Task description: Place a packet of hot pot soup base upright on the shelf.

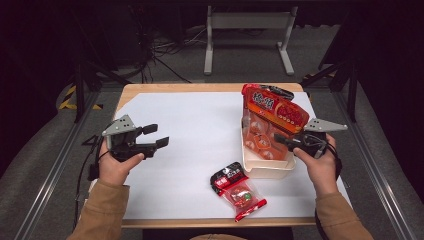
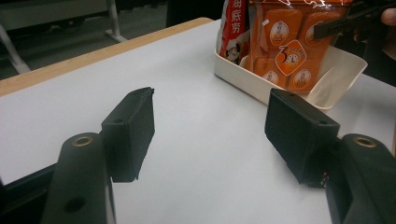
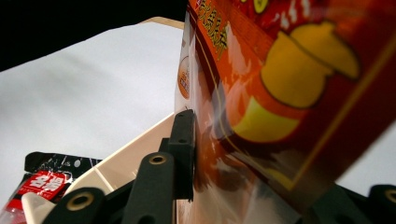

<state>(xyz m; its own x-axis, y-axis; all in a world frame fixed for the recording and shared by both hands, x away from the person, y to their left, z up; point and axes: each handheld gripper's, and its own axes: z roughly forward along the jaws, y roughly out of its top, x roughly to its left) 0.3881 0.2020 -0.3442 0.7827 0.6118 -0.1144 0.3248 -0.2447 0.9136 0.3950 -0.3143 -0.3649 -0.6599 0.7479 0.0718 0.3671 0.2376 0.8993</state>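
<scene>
I find the orange snack bag standing upright in the cream tray, its lower half masked by the tray wall and, in the right gripper view, its top cut off by the frame. My right gripper pinches the bag's edge on the side away from the left gripper; one jaw lies flat against the glossy film, the other is hidden behind it. The bag is clear-fronted, with orange individually wrapped pieces and a red printed header. Nearer me than the tray lies a small red-and-black packet. My left gripper sits well apart from the tray, jaws spread over bare white table.
</scene>
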